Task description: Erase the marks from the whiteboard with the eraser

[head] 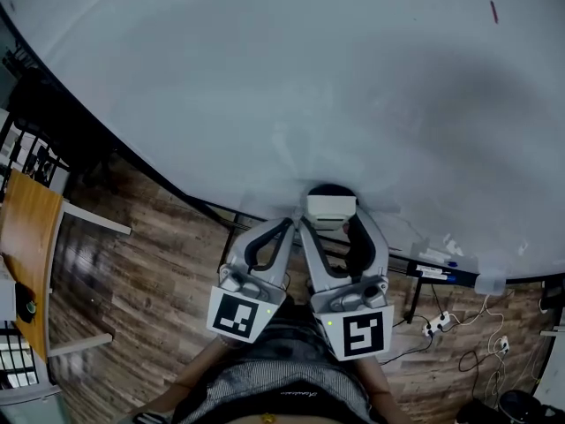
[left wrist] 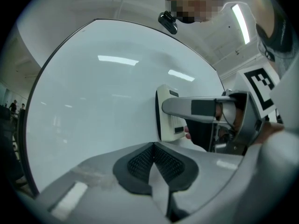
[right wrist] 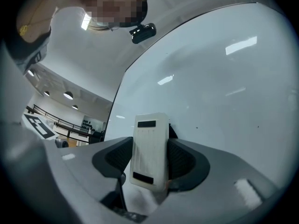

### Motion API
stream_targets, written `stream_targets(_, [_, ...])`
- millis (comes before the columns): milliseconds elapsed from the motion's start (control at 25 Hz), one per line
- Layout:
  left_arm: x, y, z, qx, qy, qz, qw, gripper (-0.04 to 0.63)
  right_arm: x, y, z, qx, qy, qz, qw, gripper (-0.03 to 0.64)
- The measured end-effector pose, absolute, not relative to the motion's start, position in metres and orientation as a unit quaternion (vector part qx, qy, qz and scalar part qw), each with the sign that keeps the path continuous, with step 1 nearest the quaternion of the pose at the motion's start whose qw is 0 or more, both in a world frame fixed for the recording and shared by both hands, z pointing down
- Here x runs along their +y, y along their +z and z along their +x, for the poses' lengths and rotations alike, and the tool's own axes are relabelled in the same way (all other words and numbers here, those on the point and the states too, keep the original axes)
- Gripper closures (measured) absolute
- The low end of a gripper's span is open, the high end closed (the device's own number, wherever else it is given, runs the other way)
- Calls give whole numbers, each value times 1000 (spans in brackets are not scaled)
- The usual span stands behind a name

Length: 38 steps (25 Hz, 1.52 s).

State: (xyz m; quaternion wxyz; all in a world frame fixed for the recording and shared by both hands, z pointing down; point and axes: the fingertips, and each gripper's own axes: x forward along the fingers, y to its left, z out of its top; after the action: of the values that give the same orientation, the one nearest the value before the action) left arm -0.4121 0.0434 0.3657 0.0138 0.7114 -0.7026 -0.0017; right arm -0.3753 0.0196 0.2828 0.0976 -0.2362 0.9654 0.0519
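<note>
Whiteboard (head: 265, 78) runs off the top edge. Tiny red mark (head: 493, 11) far right is too small to read, same with the bits on the tray (head: 459, 278).

I can read no words or numbers from here: the left gripper (head: 291, 223) and right gripper (head: 331, 221) show only black-and-white square markers (head: 238, 314), and the dark labels on the eraser (right wrist: 149, 150) are too blurred to make out.
</note>
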Motion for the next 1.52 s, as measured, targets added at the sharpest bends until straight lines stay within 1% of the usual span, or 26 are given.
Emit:
stream_targets(680, [50,359,-426,-771,-1,636,20,592,24,282,-378,981,48,-164,91,376])
stream_targets(880, [59,359,-436,-783,1,622,18,592,33,286,-396,985,48,-146,84,376])
stream_targets(1240, [72,361,-491,-764,17,645,5,592,52,293,-448,983,45,-163,71,376])
stream_targets(1520, [99,363,-548,-747,7,665,26,592,72,293,-508,977,54,-197,67,376])
